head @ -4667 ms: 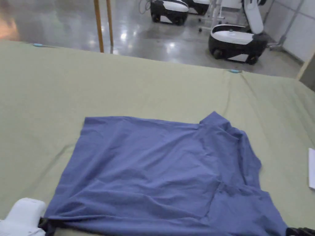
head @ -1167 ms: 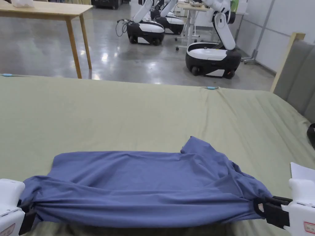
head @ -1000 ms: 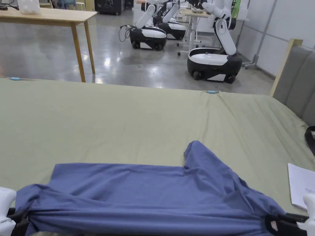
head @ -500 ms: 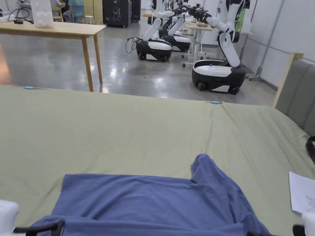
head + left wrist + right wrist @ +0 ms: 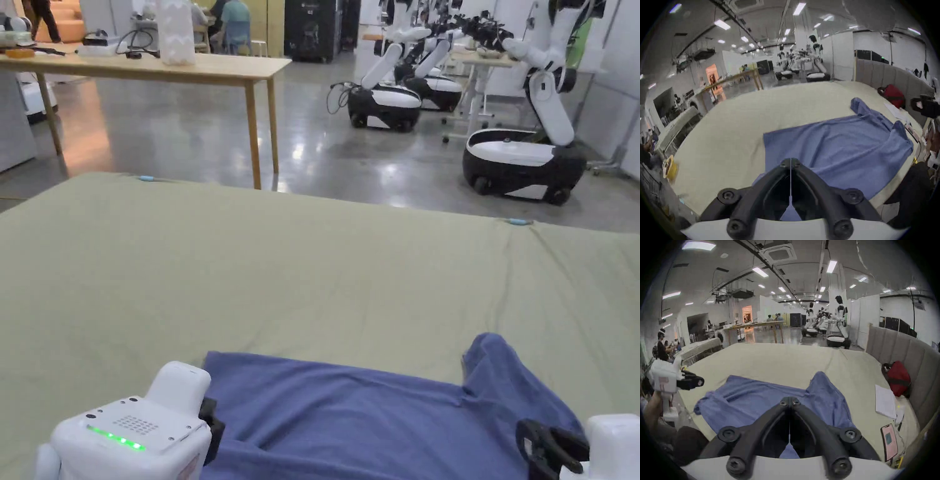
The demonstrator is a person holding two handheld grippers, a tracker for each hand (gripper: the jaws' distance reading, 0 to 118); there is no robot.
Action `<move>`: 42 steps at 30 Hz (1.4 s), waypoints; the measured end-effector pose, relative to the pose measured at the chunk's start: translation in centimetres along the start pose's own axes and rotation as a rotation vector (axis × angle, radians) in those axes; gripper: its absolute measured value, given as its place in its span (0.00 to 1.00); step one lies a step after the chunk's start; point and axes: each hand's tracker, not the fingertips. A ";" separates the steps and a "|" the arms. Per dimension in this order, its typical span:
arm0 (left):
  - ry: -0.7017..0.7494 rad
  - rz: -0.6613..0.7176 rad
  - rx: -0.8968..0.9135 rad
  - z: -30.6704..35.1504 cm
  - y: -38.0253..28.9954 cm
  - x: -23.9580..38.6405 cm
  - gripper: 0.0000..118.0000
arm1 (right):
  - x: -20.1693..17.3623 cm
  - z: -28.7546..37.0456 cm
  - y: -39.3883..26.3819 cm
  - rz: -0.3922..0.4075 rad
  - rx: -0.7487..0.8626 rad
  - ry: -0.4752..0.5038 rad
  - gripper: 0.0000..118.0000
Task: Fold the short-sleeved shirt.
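Low in the head view, blue short-sleeved shirt (image 5: 375, 425) flat on the green sheet (image 5: 312, 281); left gripper (image 5: 791, 162) and right gripper (image 5: 790, 400) closed (holding nothing), raised above it.

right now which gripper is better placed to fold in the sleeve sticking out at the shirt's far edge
Right. The right gripper hovers shut just short of that sleeve, on the same side of the shirt. The left gripper is by the opposite edge, so it would likely have to cross over.
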 end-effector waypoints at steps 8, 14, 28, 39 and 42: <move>0.011 0.017 -0.134 -11.6 4.9 -3.9 1.00 | 4.2 -3.5 -0.4 -0.045 -0.090 -0.023 0.01; 0.106 -0.026 -0.218 -21.0 7.9 -4.7 0.96 | 10.5 -7.4 -0.4 -0.075 -0.214 -0.143 0.01; 0.044 -0.122 -0.197 -18.7 9.3 0.5 0.02 | 20.7 -26.3 -2.0 -0.119 -0.624 -0.205 0.79; 0.029 -0.034 0.004 -8.7 9.2 -0.7 0.02 | 17.8 -13.4 3.1 -0.122 -0.281 -0.131 0.04; 0.016 -0.028 0.108 -1.2 7.5 -1.2 0.02 | 16.2 -5.6 3.5 -0.102 -0.182 -0.097 0.04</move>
